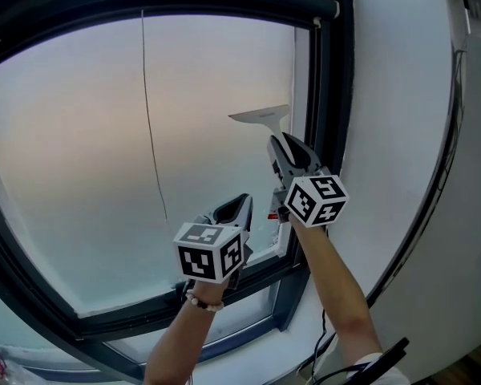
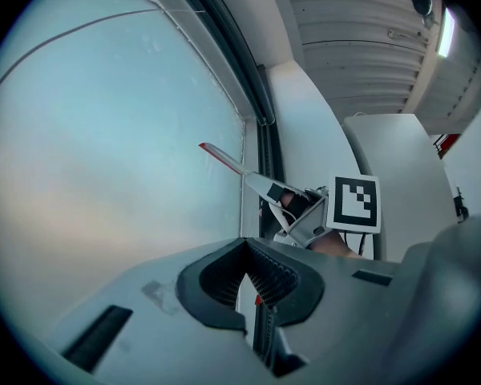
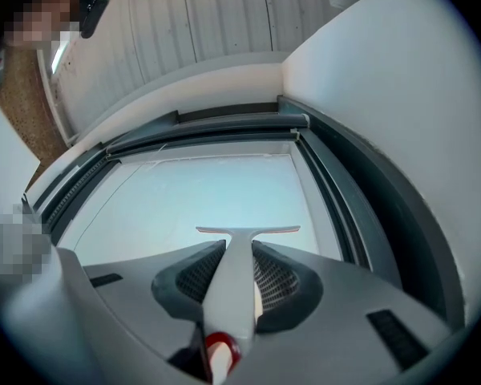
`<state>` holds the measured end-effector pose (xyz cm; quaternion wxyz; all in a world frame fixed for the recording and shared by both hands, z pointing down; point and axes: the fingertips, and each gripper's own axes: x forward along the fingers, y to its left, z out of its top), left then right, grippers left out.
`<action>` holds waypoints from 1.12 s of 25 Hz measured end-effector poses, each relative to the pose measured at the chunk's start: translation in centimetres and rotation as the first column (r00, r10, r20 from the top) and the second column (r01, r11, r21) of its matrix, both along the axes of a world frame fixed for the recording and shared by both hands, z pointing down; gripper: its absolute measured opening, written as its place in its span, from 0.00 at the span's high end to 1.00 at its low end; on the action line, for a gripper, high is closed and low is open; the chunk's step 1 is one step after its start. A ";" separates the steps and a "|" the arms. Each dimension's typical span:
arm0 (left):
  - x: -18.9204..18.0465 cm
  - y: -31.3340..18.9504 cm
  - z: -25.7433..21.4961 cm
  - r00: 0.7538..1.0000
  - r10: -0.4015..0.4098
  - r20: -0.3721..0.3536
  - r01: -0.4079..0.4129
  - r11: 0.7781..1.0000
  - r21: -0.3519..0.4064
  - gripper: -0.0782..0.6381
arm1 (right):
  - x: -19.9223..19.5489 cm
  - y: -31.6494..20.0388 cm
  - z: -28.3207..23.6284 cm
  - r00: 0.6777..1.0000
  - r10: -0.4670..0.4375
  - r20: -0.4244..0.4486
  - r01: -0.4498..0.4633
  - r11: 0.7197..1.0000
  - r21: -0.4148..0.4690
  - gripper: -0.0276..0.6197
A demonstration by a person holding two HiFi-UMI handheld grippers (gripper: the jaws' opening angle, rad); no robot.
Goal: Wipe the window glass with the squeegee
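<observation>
The window glass [image 1: 80, 159] is a large frosted pane in a dark frame. A white squeegee [image 1: 261, 117] has its blade against the glass near the pane's right edge, about mid-height. My right gripper [image 1: 286, 147] is shut on the squeegee's handle just below the blade. In the right gripper view the handle [image 3: 236, 283] runs between the jaws up to the blade [image 3: 248, 230]. My left gripper [image 1: 238, 207] hangs lower and to the left, close to the glass, shut and holding nothing. The left gripper view shows the squeegee [image 2: 223, 156] and the right gripper [image 2: 293, 208] ahead.
A dark window frame [image 1: 334, 95] borders the pane at the right, with a white wall [image 1: 401, 135] beyond it. A thin cord [image 1: 150, 127] hangs down the glass left of the squeegee. A blind's bar [image 1: 224, 5] runs along the top. A smaller pane [image 1: 224, 331] lies below.
</observation>
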<state>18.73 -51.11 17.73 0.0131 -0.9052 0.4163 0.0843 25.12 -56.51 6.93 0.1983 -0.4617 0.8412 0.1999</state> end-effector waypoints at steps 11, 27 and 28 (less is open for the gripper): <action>-0.8 0.6 6.8 0.999 -0.040 0.002 0.041 0.995 -0.095 0.89 | 0.6 0.2 9.7 1.000 0.017 0.017 -0.016 0.995 -0.100 0.82; 1.2 2.0 19.4 0.999 0.022 0.024 -0.014 0.953 -0.302 0.89 | 0.8 0.5 25.2 0.998 0.023 -0.052 -0.035 0.967 -0.252 0.82; 1.4 2.3 20.3 0.999 0.028 0.024 -0.019 0.949 -0.316 0.89 | 0.9 0.5 26.3 0.998 0.025 -0.056 -0.040 0.962 -0.270 0.82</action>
